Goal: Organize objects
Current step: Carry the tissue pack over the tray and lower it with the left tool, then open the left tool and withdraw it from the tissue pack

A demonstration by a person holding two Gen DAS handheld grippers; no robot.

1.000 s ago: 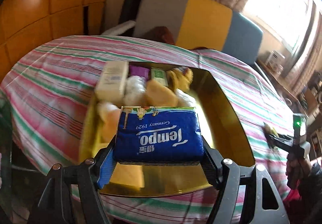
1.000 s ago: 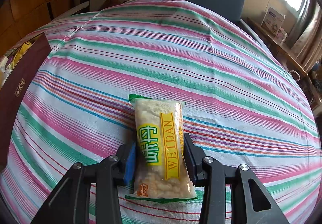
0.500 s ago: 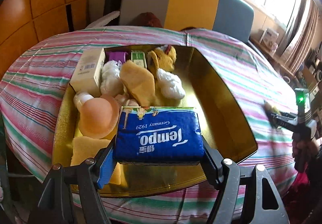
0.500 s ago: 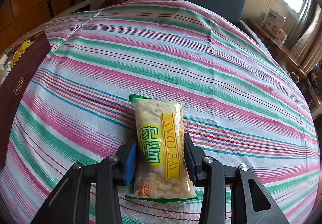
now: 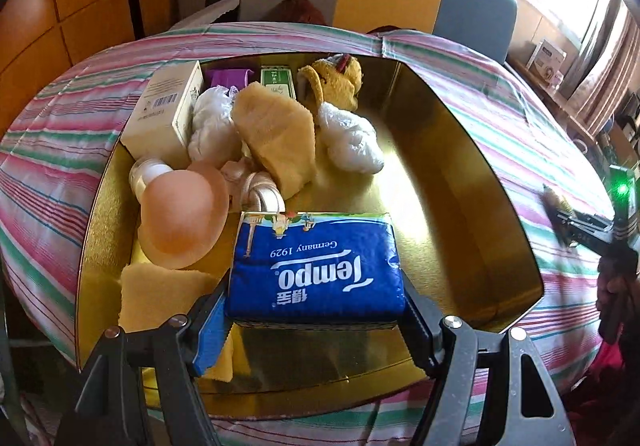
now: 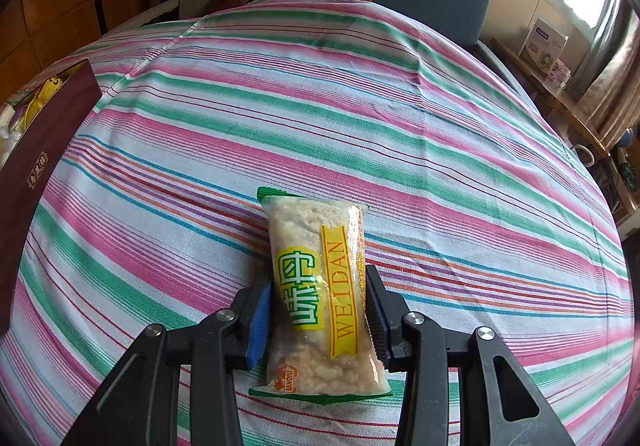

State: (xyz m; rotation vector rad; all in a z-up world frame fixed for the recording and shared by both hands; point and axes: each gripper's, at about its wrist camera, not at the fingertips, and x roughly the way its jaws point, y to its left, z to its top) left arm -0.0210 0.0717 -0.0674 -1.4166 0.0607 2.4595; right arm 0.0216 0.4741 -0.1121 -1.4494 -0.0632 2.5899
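Bench [image 6: 400, 105]: round, covered by a striped cloth in pink, green and white; upholstered seat backs in grey, yellow and blue behind it. Gold-lined box [image 5: 460, 173]: open on the bench, dark maroon outer wall with a small label visible in the right wrist view; its far and left part is crowded, its near right floor bare. Contents: cream carton [image 5: 164, 113] with barcode against the far left wall; yellow sponge wedge [image 5: 276, 133] leaning at centre; peach dome-shaped piece [image 5: 182, 219] at the left, touching a yellow sponge sheet [image 5: 160, 296] below it; two white crumpled bags [image 5: 352, 135] either side of the wedge; yellow plush toy [image 5: 334, 79], green packet [image 5: 277, 81] and purple item [image 5: 228, 77] along the far wall. Left gripper [image 5: 316, 320]: clamped on both ends of a blue Tempo tissue pack [image 5: 316, 266], held over the near part of the box, beside the peach piece. Right gripper [image 6: 320, 320]: closed on the lower half of a WEIDAN snack bar [image 6: 320, 286] in clear wrapper, over bare cloth, well apart from the box
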